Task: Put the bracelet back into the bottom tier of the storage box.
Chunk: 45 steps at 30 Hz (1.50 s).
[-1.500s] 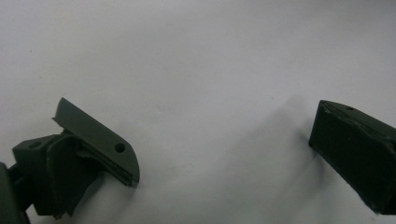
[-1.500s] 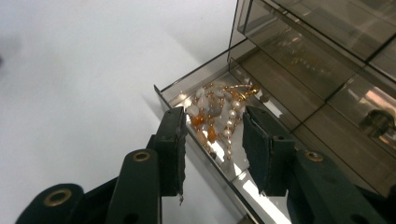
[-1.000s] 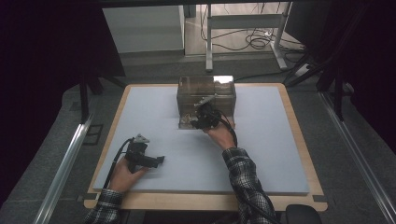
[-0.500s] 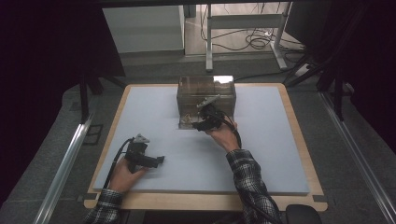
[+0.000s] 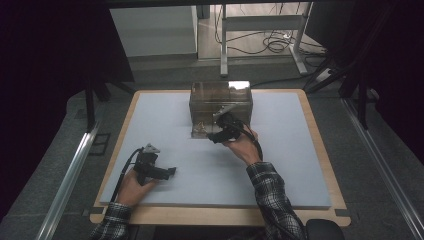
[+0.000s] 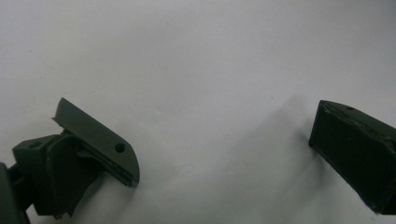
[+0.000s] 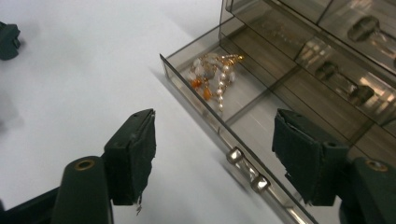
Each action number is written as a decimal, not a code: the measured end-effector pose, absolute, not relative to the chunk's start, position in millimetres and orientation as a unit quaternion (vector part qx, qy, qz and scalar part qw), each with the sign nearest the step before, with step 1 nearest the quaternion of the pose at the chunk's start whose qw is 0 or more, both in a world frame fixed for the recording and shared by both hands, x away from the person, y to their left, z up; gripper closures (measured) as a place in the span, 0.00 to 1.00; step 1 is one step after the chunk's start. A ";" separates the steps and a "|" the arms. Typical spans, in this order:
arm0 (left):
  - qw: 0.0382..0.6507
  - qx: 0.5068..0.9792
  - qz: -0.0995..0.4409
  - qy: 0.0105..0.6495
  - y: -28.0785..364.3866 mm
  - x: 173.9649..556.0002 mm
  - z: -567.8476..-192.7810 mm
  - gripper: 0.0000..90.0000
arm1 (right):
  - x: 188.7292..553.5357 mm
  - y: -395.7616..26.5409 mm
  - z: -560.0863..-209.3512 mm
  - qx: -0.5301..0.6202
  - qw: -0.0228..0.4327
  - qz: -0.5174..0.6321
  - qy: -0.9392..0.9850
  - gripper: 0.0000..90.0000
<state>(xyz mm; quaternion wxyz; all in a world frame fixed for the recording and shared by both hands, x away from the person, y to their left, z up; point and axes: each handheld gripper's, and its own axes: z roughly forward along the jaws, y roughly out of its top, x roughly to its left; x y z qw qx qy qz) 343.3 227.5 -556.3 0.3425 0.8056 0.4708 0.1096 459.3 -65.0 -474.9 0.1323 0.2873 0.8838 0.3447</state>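
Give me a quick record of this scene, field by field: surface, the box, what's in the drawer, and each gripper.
surface: pale table top
box: clear smoky drawer box, far centre
drawer: bottom drawer pulled out, metal handle in front
contents: beaded jewellery in one compartment
left gripper: open, over bare table
right gripper: open, at the drawer front

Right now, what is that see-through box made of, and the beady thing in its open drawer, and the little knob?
The box looks like smoky clear plastic, maybe acrylic: glossy, and you can see its dividers through the walls. The beady thing seems to be jewellery with pearly white and orange beads on gold-coloured links; whether real pearl or metal, I cannot tell. The knob shines like polished silver metal.
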 end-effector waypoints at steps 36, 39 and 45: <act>0.342 0.806 0.110 0.471 227.5 343.3 -556.3 0.00 | 437.0 -100.7 -473.6 0.298 0.139 0.325 0.887 0.10; 0.343 0.806 0.110 0.471 227.5 343.3 -556.3 0.00 | 434.9 -105.0 -473.1 0.297 0.141 0.323 0.887 0.09; 0.342 0.805 0.110 0.472 227.5 343.2 -556.3 0.00 | 430.1 -113.5 -473.4 0.299 0.144 0.318 0.888 0.08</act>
